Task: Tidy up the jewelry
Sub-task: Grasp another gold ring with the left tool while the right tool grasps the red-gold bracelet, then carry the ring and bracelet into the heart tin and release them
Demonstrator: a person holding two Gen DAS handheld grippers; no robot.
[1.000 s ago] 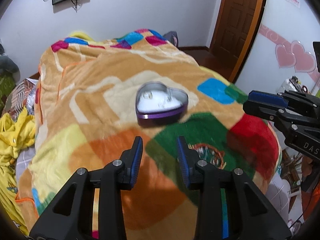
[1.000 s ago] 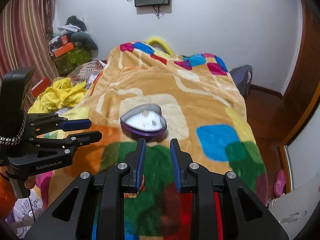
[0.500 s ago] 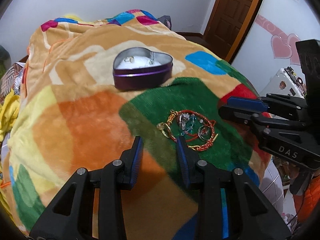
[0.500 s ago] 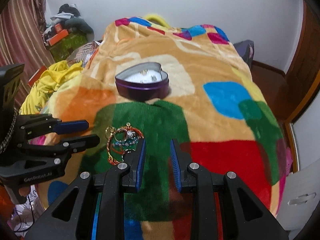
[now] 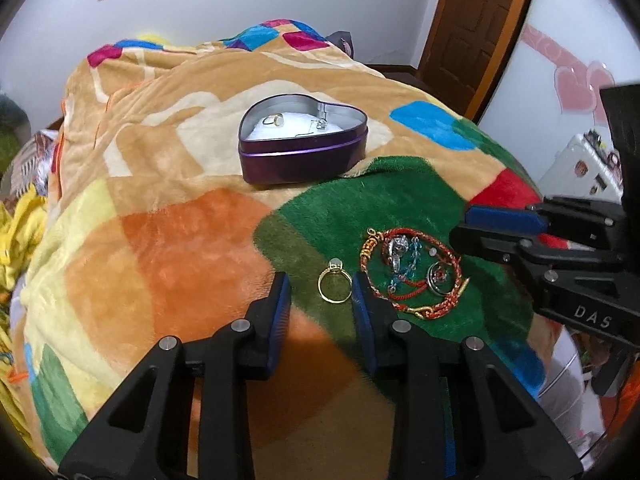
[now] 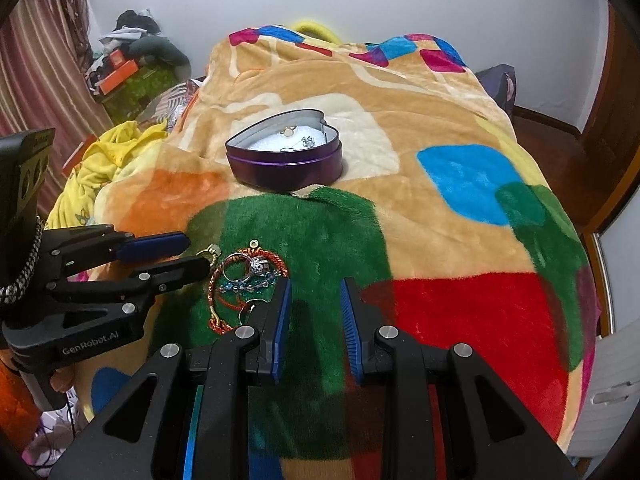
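A purple heart-shaped tin stands open on the patchwork blanket, with a ring and a small silver piece on its white lining. Nearer, on the green patch, lies a tangle of red-gold bracelets, rings and blue beads. A gold ring lies loose just left of the tangle. My left gripper is open, with the gold ring between its fingertips, unpressed. My right gripper is open over bare green blanket, right of the tangle.
The blanket drops off at the bed's edges on both sides. Yellow cloth and stacked clutter sit to the left of the bed. A wooden door and a white cabinet are to the right.
Both grippers have dropped toward the near end of the blanket and tipped downward. The jewelry tangle has come into view, and the gold ring now lies between the left fingertips.
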